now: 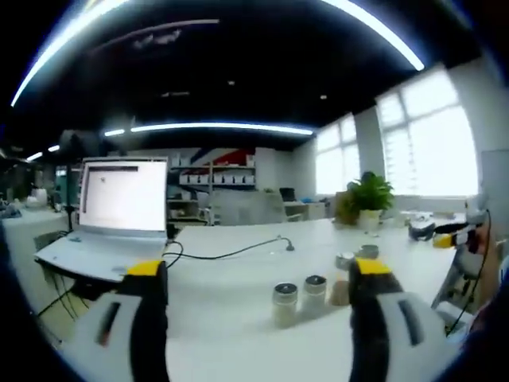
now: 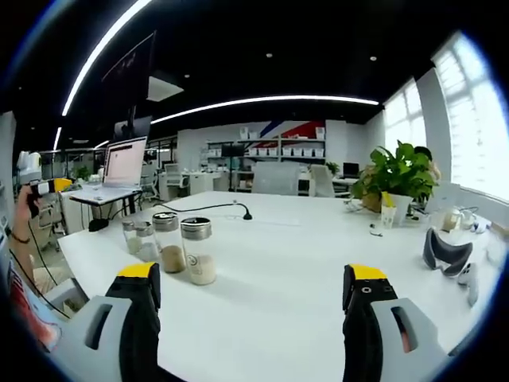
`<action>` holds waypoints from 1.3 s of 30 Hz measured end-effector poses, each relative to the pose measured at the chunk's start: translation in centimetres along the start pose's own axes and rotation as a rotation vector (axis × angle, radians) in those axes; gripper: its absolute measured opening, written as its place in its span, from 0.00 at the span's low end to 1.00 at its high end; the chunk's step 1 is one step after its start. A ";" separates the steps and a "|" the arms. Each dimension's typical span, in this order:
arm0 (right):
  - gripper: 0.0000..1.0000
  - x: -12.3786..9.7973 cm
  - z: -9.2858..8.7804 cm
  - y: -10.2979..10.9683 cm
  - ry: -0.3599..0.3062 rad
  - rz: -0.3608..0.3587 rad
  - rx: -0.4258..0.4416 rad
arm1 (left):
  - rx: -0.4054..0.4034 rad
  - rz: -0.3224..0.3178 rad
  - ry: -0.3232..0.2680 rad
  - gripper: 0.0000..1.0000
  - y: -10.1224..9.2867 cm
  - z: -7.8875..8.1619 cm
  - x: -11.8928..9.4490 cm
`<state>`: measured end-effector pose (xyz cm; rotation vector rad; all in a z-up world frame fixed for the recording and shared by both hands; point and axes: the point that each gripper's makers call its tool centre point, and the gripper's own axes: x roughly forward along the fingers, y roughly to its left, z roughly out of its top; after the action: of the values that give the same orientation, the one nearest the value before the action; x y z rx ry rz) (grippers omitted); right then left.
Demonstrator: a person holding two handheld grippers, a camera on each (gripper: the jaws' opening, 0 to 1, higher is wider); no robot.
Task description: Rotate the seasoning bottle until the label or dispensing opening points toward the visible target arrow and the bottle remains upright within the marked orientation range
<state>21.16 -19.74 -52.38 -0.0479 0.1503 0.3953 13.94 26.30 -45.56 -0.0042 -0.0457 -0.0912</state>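
On white table (image 2: 318, 263), seasoning bottles (image 2: 197, 251), labels unreadable

seasoning bottles (image 1: 300, 299) blurred, labels unreadable, laptop (image 1: 111, 219) screen text illegible

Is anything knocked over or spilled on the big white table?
Nothing stands out. The seasoning bottles stand upright in a group with lids on, with no powder visible on the table. Both hand-held grippers are open and touch nothing.
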 end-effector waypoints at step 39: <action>0.99 -1.7 0.9 -2.4 -0.026 -0.059 0.052 | -0.019 -0.178 -0.024 1.00 -4.0 0.6 -0.1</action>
<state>20.62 -22.51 -51.17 0.0040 0.1336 0.3326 13.43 22.34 -44.93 -0.0206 -0.0687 -0.2698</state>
